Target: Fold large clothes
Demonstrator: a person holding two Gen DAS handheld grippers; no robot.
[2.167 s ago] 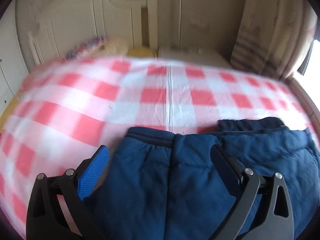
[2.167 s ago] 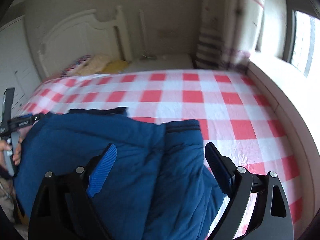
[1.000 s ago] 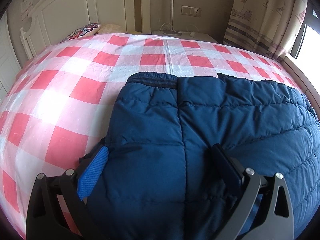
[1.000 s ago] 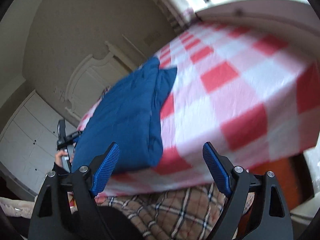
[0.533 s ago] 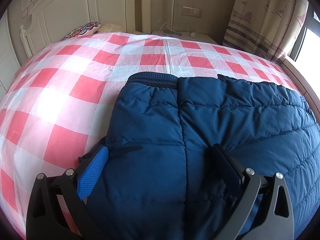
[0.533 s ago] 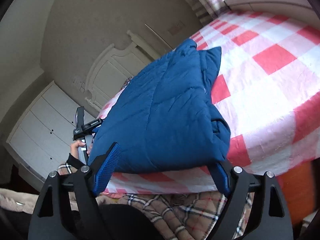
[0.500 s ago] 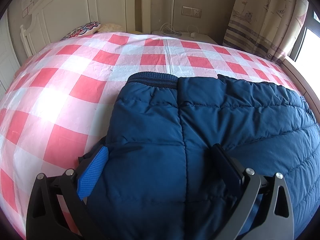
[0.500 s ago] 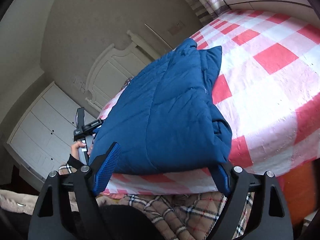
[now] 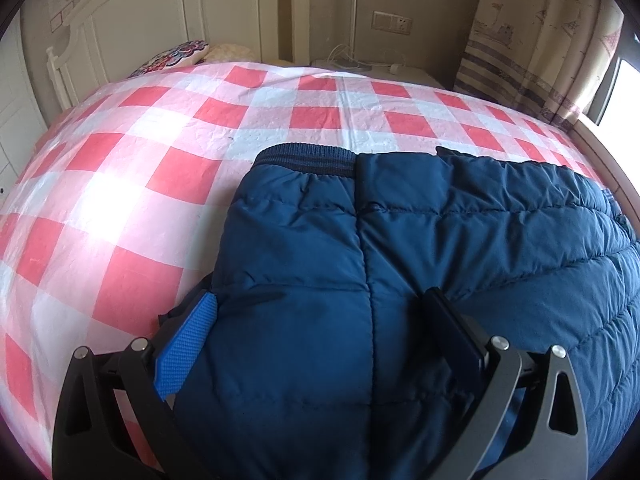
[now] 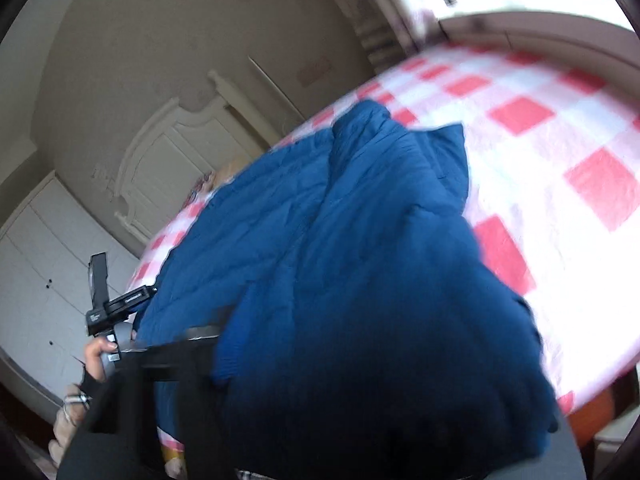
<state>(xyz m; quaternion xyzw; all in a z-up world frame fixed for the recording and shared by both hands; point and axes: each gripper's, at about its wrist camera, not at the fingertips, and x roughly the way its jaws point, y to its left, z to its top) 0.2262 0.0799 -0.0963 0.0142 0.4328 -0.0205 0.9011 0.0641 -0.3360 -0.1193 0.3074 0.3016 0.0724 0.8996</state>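
A padded blue jacket (image 9: 400, 240) lies folded on a red-and-white checked bedspread (image 9: 120, 184), its ribbed hem towards the headboard. My left gripper (image 9: 320, 294) is open wide and pressed down over the jacket's near left corner, with the fabric bulging between its fingers. In the right wrist view the jacket (image 10: 360, 220) fills the lower half of the picture. My right gripper (image 10: 320, 344) is at the jacket's near right corner. Its jaws are closing with the fabric bunched between them. That fabric hides the right finger, and only part of the left finger (image 10: 188, 344) shows.
A white headboard (image 9: 140, 12) and pillows (image 9: 176, 56) stand at the far end of the bed. A curtain (image 9: 532, 32) and a window ledge (image 10: 540, 36) run along the right side. White cupboards (image 10: 44, 264) are on the left. A person's hand (image 10: 94, 356) holds the left tool.
The right gripper has pushed in onto the jacket's near corner and narrowed. Fabric now covers the fingers that stood bare before. The left view is unchanged.
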